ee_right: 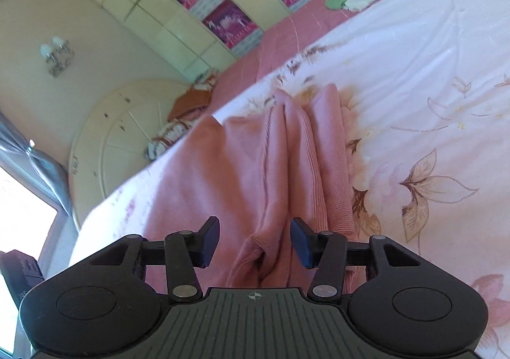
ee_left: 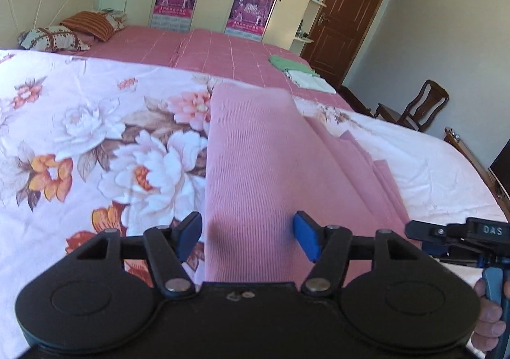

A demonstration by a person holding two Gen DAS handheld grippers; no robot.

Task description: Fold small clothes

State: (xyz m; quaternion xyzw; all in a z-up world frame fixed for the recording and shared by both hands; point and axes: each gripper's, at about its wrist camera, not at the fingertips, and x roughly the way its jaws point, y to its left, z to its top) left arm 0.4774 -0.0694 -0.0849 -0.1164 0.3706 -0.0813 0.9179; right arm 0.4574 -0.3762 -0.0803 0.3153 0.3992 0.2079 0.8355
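Observation:
A pink ribbed knit garment (ee_left: 255, 155) lies folded into a long strip on the floral bed cover (ee_left: 79, 135). My left gripper (ee_left: 248, 236) is open, its blue pads wide apart over the near end of the strip, holding nothing. In the right wrist view the same garment (ee_right: 255, 174) shows stacked folds and an open cuff or hem near the camera. My right gripper (ee_right: 255, 242) is open over that near edge, empty. The right gripper's body (ee_left: 462, 231) shows at the right edge of the left wrist view.
A folded green cloth (ee_left: 287, 64) and a folded white cloth (ee_left: 310, 80) lie on the pink bedspread (ee_left: 207, 49) further back. Pillows (ee_left: 51, 37) lie by the headboard. A wardrobe, a brown door and a wooden chair (ee_left: 420, 107) stand beyond the bed.

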